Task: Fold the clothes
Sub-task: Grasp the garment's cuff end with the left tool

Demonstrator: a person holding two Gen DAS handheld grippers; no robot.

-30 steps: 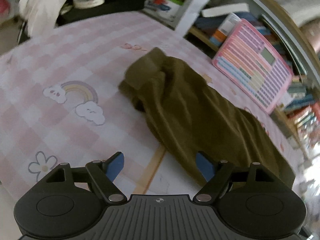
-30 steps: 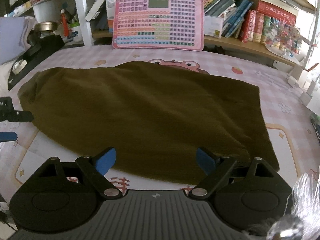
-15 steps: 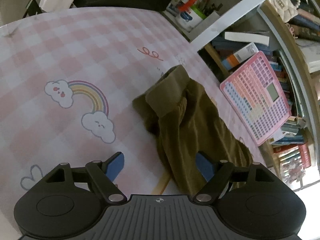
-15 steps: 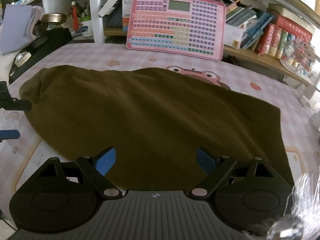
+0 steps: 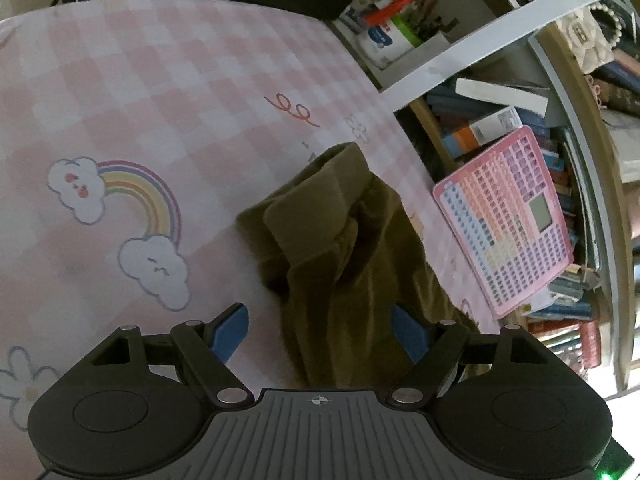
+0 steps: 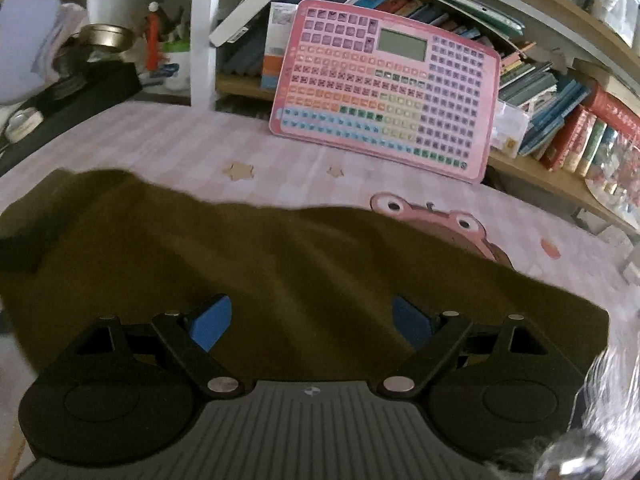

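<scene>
Nearest in the left wrist view, the left gripper (image 5: pixel 318 332) hangs with its blue pads wide apart and nothing between them but the near edge of an olive-brown garment (image 5: pixel 348 264), which lies on a pink checked tablecloth (image 5: pixel 160 92) and runs from six o'clock up toward twelve, ending in a bunched, ribbed cuff (image 5: pixel 316 204). A printed rainbow (image 5: pixel 136 196) sits at about nine o'clock on the cloth. In the right wrist view the right gripper (image 6: pixel 312 320) is likewise spread wide and empty, poised over the middle of the same garment (image 6: pixel 280 272), which stretches flat from nine o'clock to three. Beyond it, at about one o'clock, a pink keyboard toy (image 6: pixel 384 92) leans against a bookshelf (image 6: pixel 560 92). The likely risks: the left pads may pinch only one layer at the crumpled cuff end, so the fold drags crooked; the right gripper, placed mid-cloth and not at an edge, may gather a ridge; and a wide sweep toward the far side could topple the leaning toy.
</scene>
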